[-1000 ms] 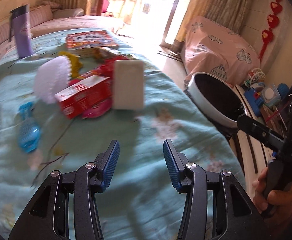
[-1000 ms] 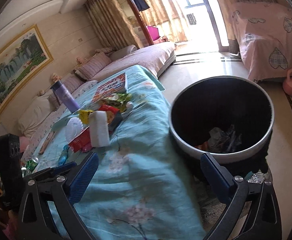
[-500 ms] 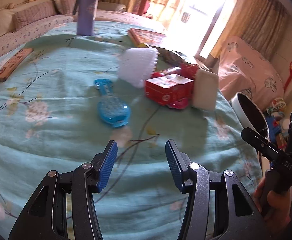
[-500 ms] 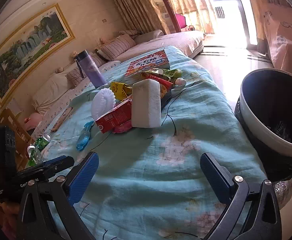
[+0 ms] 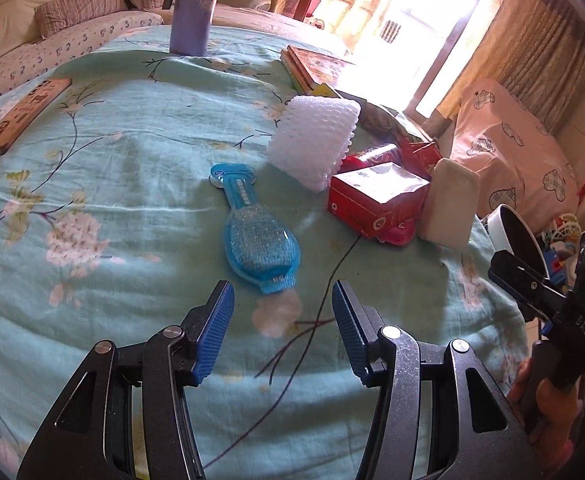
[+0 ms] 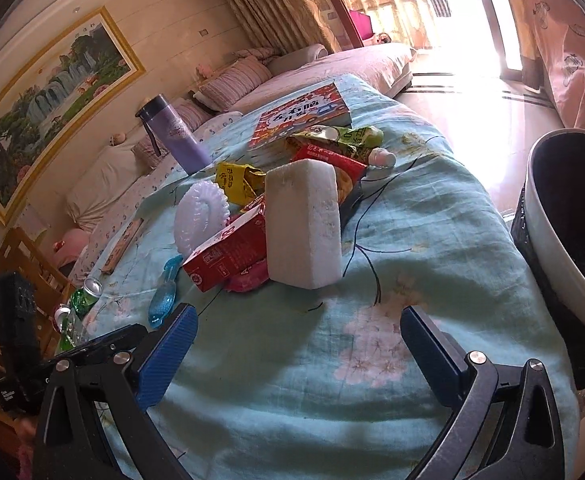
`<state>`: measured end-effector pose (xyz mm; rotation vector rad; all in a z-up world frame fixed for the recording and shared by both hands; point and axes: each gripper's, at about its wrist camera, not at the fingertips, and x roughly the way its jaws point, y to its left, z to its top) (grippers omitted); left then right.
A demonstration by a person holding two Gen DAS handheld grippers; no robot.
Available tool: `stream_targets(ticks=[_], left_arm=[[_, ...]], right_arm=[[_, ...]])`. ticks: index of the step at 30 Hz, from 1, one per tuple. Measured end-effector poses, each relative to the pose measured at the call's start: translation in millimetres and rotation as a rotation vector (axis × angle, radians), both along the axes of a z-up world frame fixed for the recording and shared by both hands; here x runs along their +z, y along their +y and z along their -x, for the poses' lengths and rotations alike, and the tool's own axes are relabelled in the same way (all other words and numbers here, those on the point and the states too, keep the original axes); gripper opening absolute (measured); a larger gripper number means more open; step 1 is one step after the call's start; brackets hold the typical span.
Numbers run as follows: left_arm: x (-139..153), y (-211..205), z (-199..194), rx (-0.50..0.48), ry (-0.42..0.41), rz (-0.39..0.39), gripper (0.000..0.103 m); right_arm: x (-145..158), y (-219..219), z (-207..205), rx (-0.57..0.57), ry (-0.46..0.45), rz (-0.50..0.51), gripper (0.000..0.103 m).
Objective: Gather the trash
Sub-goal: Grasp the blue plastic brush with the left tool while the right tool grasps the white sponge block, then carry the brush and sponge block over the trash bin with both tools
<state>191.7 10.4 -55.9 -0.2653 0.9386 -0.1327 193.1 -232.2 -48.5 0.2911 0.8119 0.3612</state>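
Observation:
A pile of trash lies on the teal flowered tablecloth (image 5: 112, 184): a red carton (image 5: 376, 200) (image 6: 228, 252), a white foam block (image 5: 450, 204) (image 6: 302, 224), a white foam net (image 5: 314, 142) (image 6: 200, 216), a blue plastic package (image 5: 258, 236) (image 6: 164, 296), and red, yellow and green wrappers (image 6: 332, 148). My left gripper (image 5: 282, 332) is open and empty, just short of the blue package. My right gripper (image 6: 296, 344) is open wide and empty, in front of the foam block. The black-lined trash bin (image 6: 572, 232) stands at the right beside the table.
A purple bottle (image 5: 194, 4) (image 6: 174, 136), a colourful book (image 6: 300, 118) and a flat wooden box (image 5: 24, 112) lie farther back on the table. Green cans (image 6: 80, 300) stand at its left edge. A sofa and a pink covered chair (image 5: 512, 140) surround it.
Both grippers swung left from the bin toward the trash pile. The left one has closed in on the blue package. The right one has come nearer the foam block; the bin slid to the frame's right edge.

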Motion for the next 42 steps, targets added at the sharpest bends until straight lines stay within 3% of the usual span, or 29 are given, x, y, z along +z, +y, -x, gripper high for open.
stream_targets(ticks=[7,10,13,14,15,27,42], left_arm=[[-5.4,-5.7,-29.8,0.02,0.02,-0.056,0.059],[-12.8,-7.1,-38.7,0.014,0.036,-0.075,0.059],[-13.9,-14.1,-41.2,-0.003,0.011,-0.131,0.058],[-14.3,-15.7,-41.3,-0.006,0.006,-0.143,0.05],[-14.5,-16.6,-40.9,-0.01,-0.001,-0.151,0.049],[5.7,-25.9,1.1,-0.065,-0.081,-0.096,0.048],[37.1,-121.6,41.1,-0.31,-0.161,-0.098,0.048]], right_arm=[[2.0,1.2,-23.2,0.006,-0.025,-0.001,0.099],[-2.0,2.9,-36.1,0.014,-0.018,0.005,0.091],[-8.1,8.7,-47.0,0.04,0.001,0.011,0.07],[-9.5,10.6,-48.4,0.045,0.007,0.019,0.052],[-10.3,11.3,-48.7,0.049,0.011,0.023,0.039],[8.2,-8.3,-1.5,0.035,-0.038,0.016,0.035],[30.1,-71.9,51.7,-0.09,-0.089,0.033,0.035]])
